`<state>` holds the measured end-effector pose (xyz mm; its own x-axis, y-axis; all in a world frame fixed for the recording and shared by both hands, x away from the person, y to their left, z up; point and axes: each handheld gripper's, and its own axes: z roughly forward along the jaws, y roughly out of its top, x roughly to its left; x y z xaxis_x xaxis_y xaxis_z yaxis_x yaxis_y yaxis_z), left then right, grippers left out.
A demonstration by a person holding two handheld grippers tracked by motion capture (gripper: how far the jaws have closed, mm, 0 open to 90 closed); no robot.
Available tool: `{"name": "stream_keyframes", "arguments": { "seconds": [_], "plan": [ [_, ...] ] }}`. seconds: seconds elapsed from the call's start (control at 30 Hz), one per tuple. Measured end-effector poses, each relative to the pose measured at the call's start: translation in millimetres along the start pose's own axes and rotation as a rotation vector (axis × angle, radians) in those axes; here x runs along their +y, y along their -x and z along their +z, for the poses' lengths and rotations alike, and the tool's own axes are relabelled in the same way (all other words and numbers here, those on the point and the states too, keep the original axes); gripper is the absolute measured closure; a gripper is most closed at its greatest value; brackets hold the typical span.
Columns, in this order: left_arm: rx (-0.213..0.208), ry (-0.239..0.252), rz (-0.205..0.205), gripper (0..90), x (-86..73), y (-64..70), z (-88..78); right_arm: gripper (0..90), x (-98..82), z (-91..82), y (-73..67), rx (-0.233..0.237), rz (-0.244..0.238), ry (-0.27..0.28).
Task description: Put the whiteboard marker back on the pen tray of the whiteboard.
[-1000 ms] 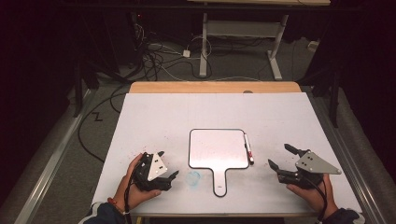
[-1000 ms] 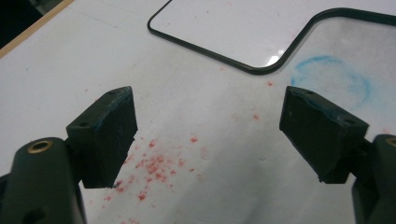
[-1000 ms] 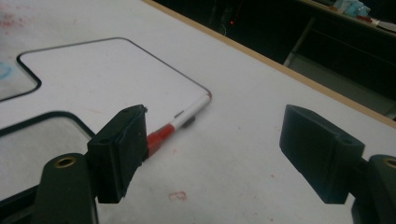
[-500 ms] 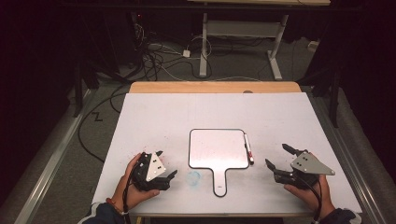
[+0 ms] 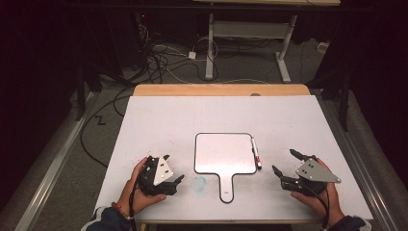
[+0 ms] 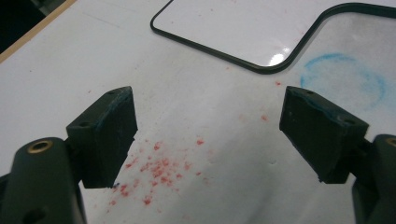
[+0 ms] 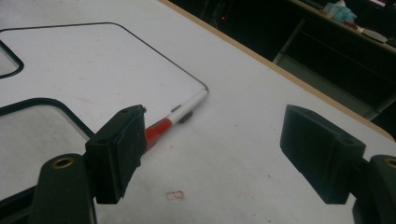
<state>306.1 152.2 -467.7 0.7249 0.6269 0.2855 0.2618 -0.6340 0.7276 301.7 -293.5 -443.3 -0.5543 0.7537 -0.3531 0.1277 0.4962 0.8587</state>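
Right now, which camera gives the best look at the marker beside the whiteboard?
The right gripper view: the marker lies close ahead, its white barrel and red end plain, against the whiteboard edge. The high view shows it whole but small, along the board's right side.

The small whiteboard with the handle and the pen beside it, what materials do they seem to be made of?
The small handled white board with a thin black rim looks like glossy coated board or plastic: a lamp glare shines on its corner in the left gripper view. The slim white pen with a red cap looks like smooth plastic, though that is a guess from its even sheen.
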Motion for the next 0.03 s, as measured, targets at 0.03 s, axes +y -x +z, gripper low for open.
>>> {"name": "stream_keyframes", "arguments": {
  "seconds": [0.03],
  "plan": [
    [0.000, 0.000, 0.000, 18.1, 0.2, -0.1, 0.4, 23.2, -0.2, -0.3, 0.3, -0.002, -0.001, -0.001]
  ]
}}
